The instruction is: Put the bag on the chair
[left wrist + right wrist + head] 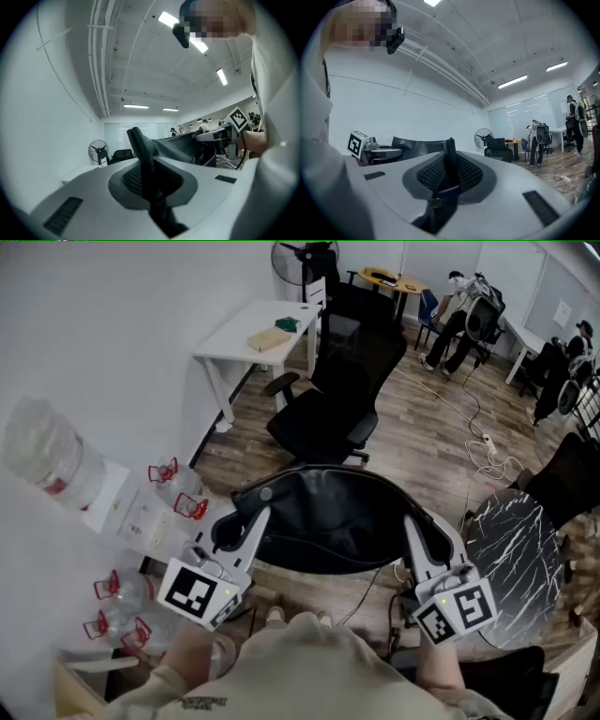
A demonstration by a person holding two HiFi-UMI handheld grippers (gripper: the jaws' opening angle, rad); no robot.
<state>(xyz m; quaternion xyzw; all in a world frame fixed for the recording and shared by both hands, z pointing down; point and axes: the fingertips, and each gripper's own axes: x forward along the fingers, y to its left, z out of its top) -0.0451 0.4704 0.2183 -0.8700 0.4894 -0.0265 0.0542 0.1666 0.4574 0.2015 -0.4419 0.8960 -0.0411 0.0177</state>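
I hold a black bag (314, 517) up in front of me, stretched open between both grippers. My left gripper (234, 526) is shut on the bag's left edge; in the left gripper view its jaws (143, 161) pinch a black fold of the bag (140, 145). My right gripper (419, 526) is shut on the bag's right edge, and a black strap (450, 154) stands clamped in the right gripper (449, 164). A black office chair (337, 395) stands on the wood floor just beyond the bag, seat facing me.
A white desk (253, 329) stands behind the chair to the left, with a fan (292, 259) beyond it. A round marble table (514, 554) is at my right. Water bottles (47, 456) line the left wall. People (459, 315) sit far back; a cable (483, 442) crosses the floor.
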